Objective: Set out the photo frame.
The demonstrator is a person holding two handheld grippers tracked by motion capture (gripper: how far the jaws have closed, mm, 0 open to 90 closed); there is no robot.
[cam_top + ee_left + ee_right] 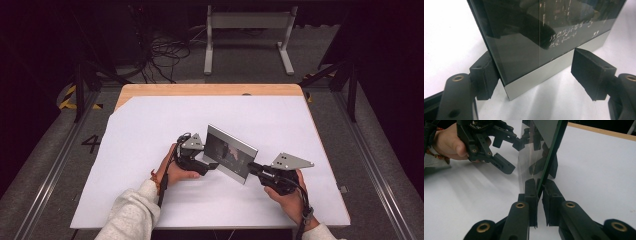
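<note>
A dark glass-fronted frame with a silver lower strip stands upright on the white table sheet, near the front middle. White handwriting shows on its glass. My right gripper is shut on the frame's right edge; in the right gripper view both jaws press the thin green-edged panel just above my right gripper. My left gripper is at the frame's left end, open. In the left gripper view its jaws straddle the frame's corner, my left gripper standing wide. The left gripper also shows beyond the panel.
A strip of bare wooden tabletop runs along the far edge of the sheet. Behind the table on the floor are a white metal stand and loose black cables. The person's sleeved forearms enter from the bottom.
</note>
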